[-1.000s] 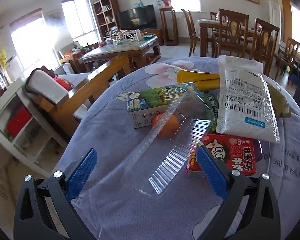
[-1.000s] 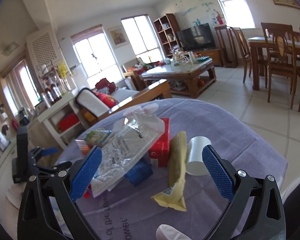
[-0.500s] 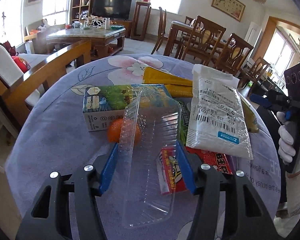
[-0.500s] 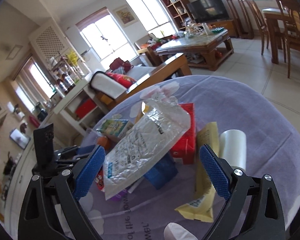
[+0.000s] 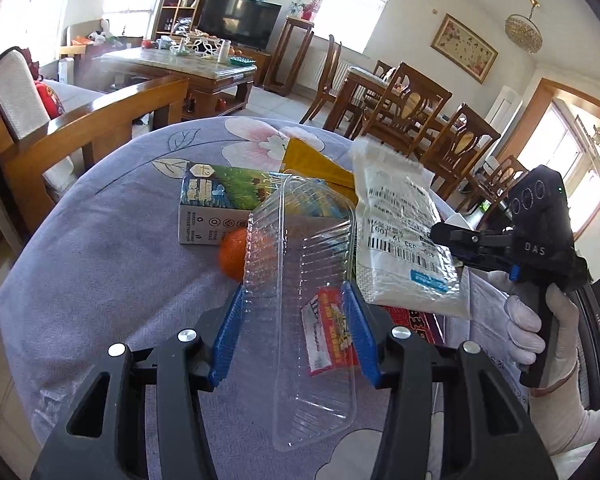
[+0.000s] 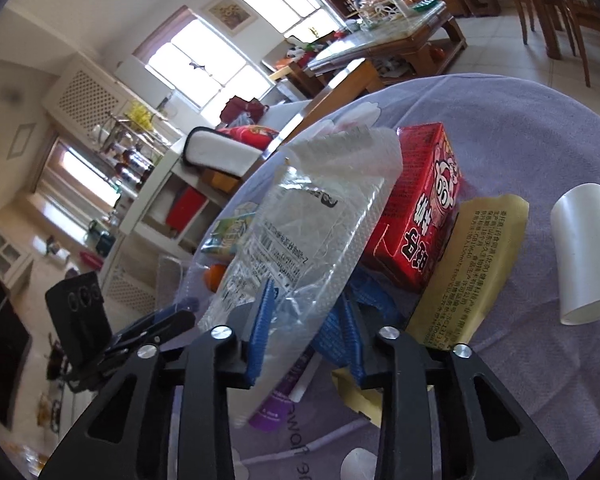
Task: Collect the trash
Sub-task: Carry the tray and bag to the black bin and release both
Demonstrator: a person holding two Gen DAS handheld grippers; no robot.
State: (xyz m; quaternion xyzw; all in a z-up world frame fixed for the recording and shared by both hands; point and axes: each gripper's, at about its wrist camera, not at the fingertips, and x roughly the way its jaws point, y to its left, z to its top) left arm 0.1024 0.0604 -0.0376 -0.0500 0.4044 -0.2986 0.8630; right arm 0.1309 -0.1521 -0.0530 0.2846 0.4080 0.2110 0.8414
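Left tongs [image 5: 296,332] pinch an empty clear plastic tray [image 5: 300,280]; right tongs [image 6: 306,332] clamp a crinkled plastic bag [image 6: 300,232].

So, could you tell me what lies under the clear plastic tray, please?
Through the clear plastic tray show an orange, part of a green carton and a small red wrapper. The purple tablecloth lies beneath. The orange's far side stays hidden.

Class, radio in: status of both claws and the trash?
Left claw shut on clear tray. Right claw shut on plastic bag. Orange beside tray.
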